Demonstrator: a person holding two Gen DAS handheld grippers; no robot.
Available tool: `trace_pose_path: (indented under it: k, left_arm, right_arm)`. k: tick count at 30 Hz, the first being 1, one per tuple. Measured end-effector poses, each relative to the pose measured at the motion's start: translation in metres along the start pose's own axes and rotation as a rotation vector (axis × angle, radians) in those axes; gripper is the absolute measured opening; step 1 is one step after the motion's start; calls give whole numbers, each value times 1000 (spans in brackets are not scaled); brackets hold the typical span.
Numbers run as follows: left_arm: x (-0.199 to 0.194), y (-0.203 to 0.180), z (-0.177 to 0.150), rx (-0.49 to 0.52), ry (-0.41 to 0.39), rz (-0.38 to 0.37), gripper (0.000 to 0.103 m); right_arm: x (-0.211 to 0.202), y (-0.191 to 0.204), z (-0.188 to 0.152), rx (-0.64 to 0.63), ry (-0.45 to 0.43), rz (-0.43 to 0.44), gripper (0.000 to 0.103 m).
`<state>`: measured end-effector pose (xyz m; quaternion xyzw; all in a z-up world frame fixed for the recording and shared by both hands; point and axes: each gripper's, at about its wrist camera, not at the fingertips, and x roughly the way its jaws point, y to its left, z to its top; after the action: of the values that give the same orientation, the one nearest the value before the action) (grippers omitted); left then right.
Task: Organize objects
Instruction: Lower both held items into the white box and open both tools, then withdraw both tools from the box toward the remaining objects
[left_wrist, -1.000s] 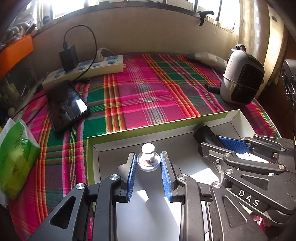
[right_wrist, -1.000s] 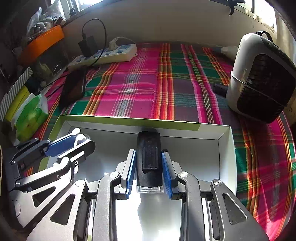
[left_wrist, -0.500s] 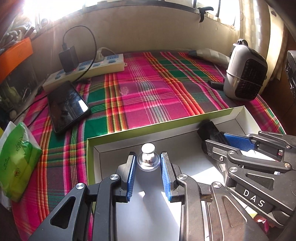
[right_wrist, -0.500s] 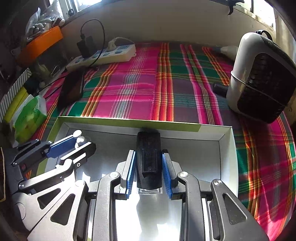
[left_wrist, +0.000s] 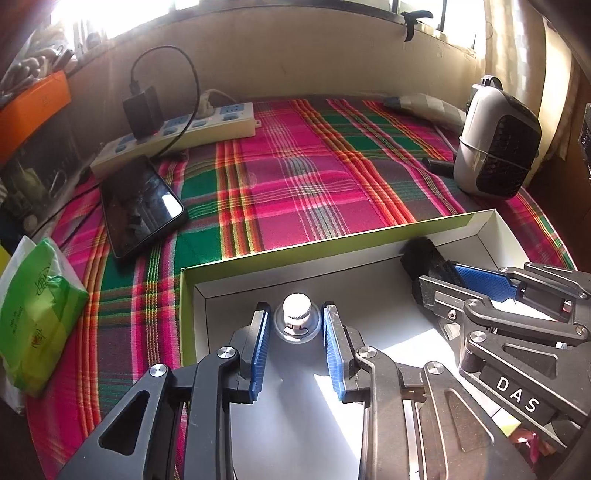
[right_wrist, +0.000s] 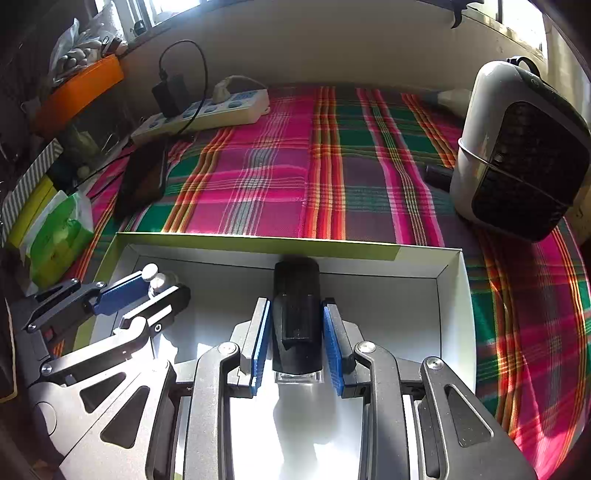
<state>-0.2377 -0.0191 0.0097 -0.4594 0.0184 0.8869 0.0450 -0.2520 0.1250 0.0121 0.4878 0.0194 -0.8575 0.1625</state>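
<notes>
Left hand-held gripper (left_wrist: 295, 332): just opened, released around white-capped bottle (left_wrist: 296, 320) near the box's (left_wrist: 332, 251) left wall.
Right hand-held gripper (right_wrist: 295, 332): apparently grasping black block (right_wrist: 296, 314), tip at far wall.

Home: plaid cloth (left_wrist: 306, 192), power strip (left_wrist: 177, 138) (phone (left_wrist: 140, 206) beside).

The right gripper (right_wrist: 295, 334) clamps a black cap-like block (right_wrist: 296, 314) inside the white box (right_wrist: 456, 317) (green outside), on a plaid cloth (right_wrist: 288, 177). At left, the left gripper (right_wrist: 147, 291) flanks a small white-knobbed piece (right_wrist: 153, 275).
</notes>
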Motion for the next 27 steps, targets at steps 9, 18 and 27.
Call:
trace_pose_path:
  k: [9,18,27]
  left_arm:
    - [-8,1,-4,-7,-11,-15,28]
    - [-22,1,-12,-17,-29,-19,28]
    - [-49,-1,-25,-18,-71,-22,28]
  right_arm:
    - [-6,-3,-4,23,-12,11,47]
    - [-19,-3,-12,31,-33,4,47]
    - [-39,2,-25,27,-65,8,47]
